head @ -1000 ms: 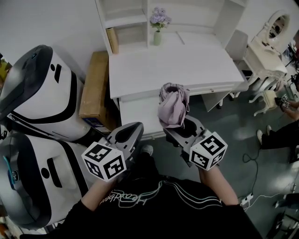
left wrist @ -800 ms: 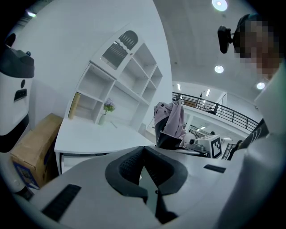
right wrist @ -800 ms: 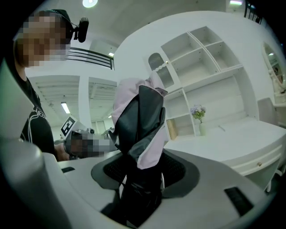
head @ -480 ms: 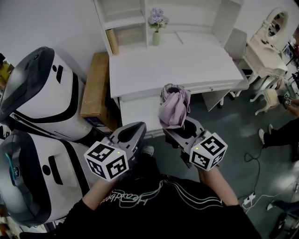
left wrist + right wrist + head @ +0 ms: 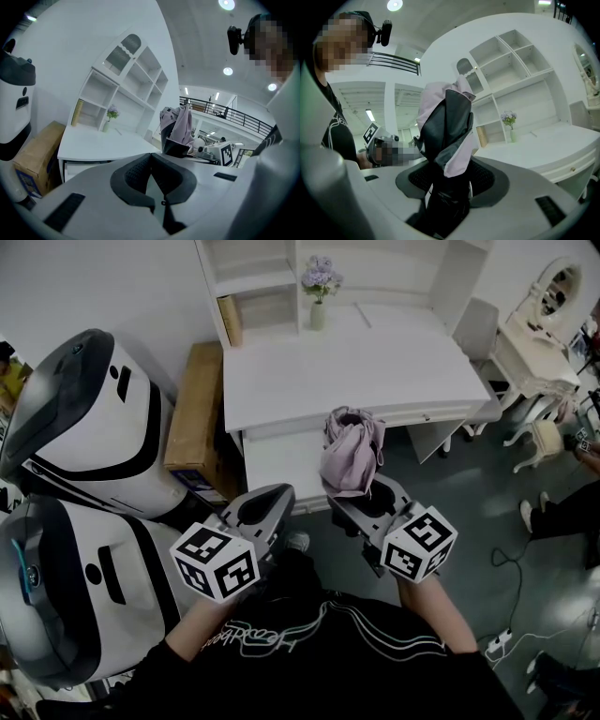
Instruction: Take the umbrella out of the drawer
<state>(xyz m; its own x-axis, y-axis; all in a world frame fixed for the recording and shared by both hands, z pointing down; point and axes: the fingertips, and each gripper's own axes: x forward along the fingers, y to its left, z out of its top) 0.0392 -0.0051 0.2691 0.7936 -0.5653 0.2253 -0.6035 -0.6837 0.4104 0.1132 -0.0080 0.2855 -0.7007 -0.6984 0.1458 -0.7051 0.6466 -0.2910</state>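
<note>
While the right gripper (image 5: 362,495) clamps the umbrella (image 5: 350,454), the drawer (image 5: 274,474) stands open.

1. You are holding the umbrella (image 5: 352,451) folded up, with its pale pink cloth bunching loosely and a dark lining showing in the folds.
2. It is standing upright, with its dark lower end sitting between the jaws of your right gripper (image 5: 361,498), which are pressing on it from both sides.
3. It is hanging in the air at the front edge of the white desk (image 5: 356,371).
4. The white drawer (image 5: 281,470) is standing pulled out under the desktop, and the umbrella is showing at its right end in the head view.
</note>
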